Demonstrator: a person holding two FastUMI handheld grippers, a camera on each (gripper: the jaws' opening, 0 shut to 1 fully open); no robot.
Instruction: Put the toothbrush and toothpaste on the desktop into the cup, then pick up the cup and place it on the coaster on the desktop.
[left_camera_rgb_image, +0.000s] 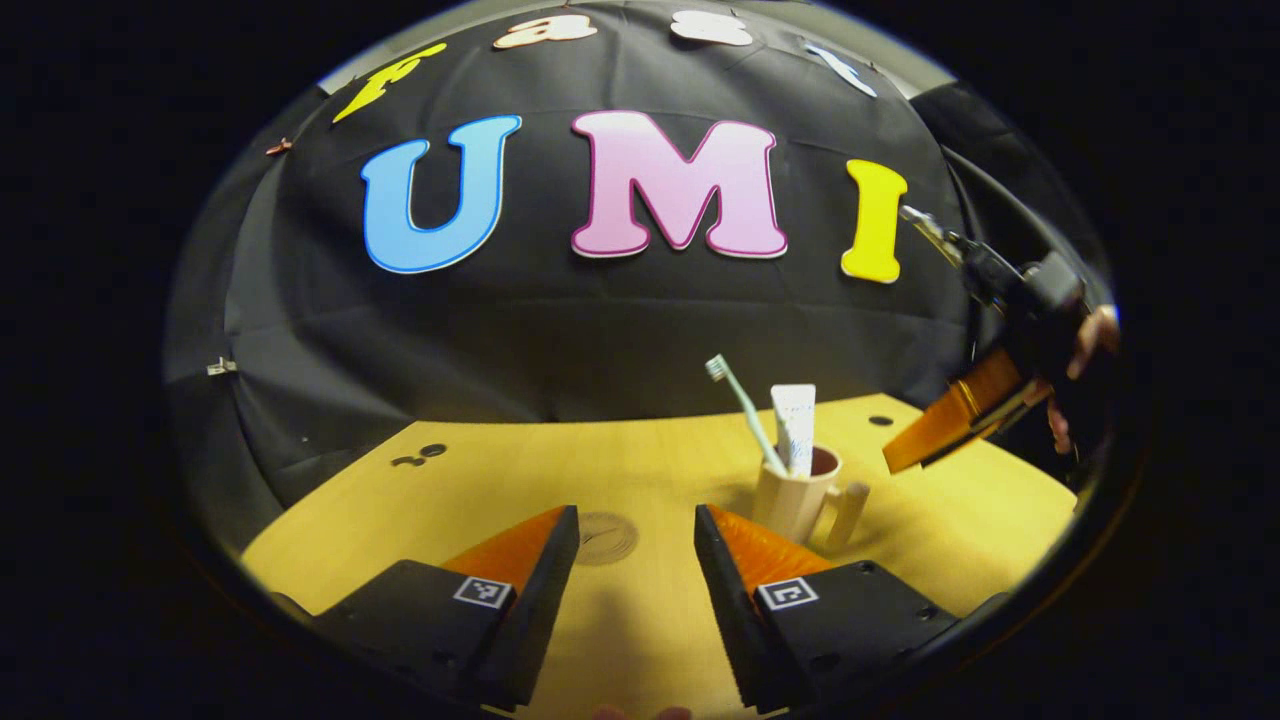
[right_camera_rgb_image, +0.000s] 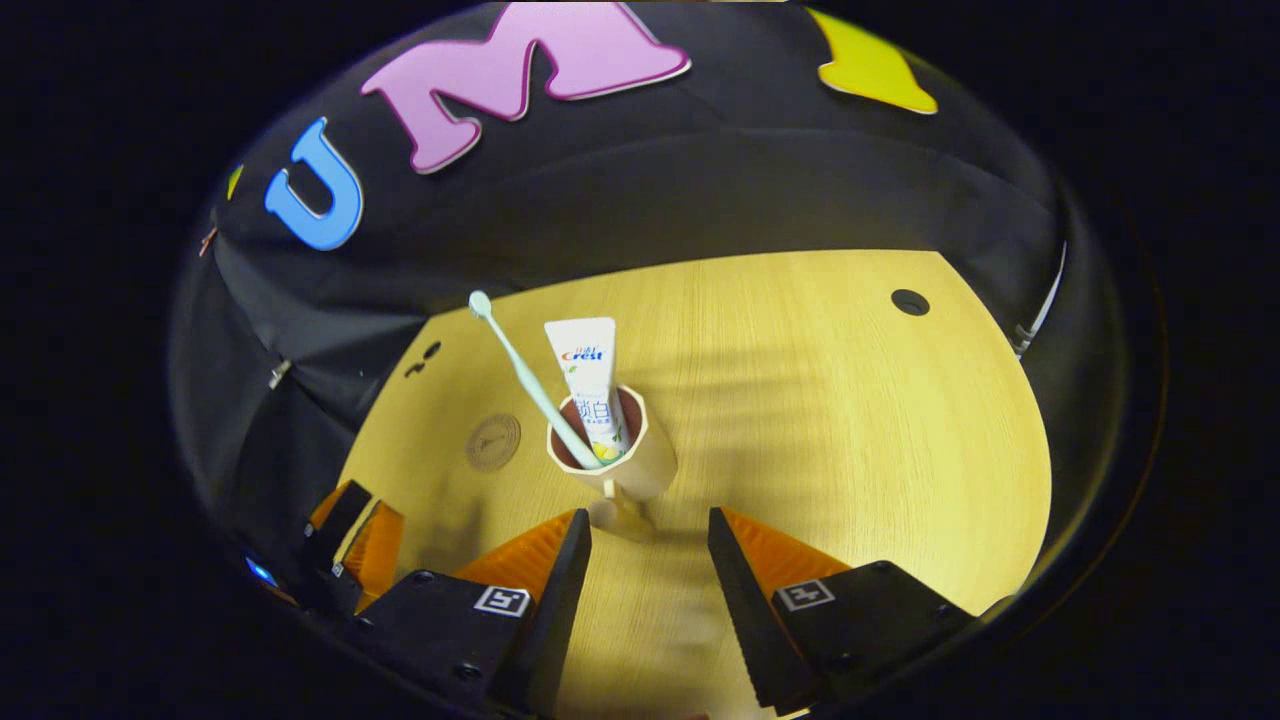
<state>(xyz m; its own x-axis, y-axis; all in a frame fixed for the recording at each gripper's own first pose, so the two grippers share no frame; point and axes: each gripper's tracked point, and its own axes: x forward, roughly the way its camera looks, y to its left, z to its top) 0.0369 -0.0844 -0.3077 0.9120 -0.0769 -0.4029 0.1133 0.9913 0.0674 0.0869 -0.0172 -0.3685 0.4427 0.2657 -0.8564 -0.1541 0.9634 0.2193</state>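
The right claw (right_camera_rgb_image: 648, 535) is spread with the handle of the cup (right_camera_rgb_image: 640, 462) just ahead between its fingers, toothbrush (right_camera_rgb_image: 525, 375) and toothpaste (right_camera_rgb_image: 588, 375) standing inside, the coaster (right_camera_rgb_image: 493, 441) ahead-left on the surface (right_camera_rgb_image: 850, 400); the left claw (left_camera_rgb_image: 636, 535) is likewise spread, holding nothing.

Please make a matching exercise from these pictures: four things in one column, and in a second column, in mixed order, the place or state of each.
Things:
1. toothbrush
2. toothpaste
3. coaster
4. right tongs

Places or states:
A. lies flat on the desk, nothing on it
B. open, just in front of the cup's handle
C. leans in the cup, bristles up
D. stands nearly upright in the cup

Pairs: 1-C, 2-D, 3-A, 4-B

The cup stands on the desk, apart from the coaster.
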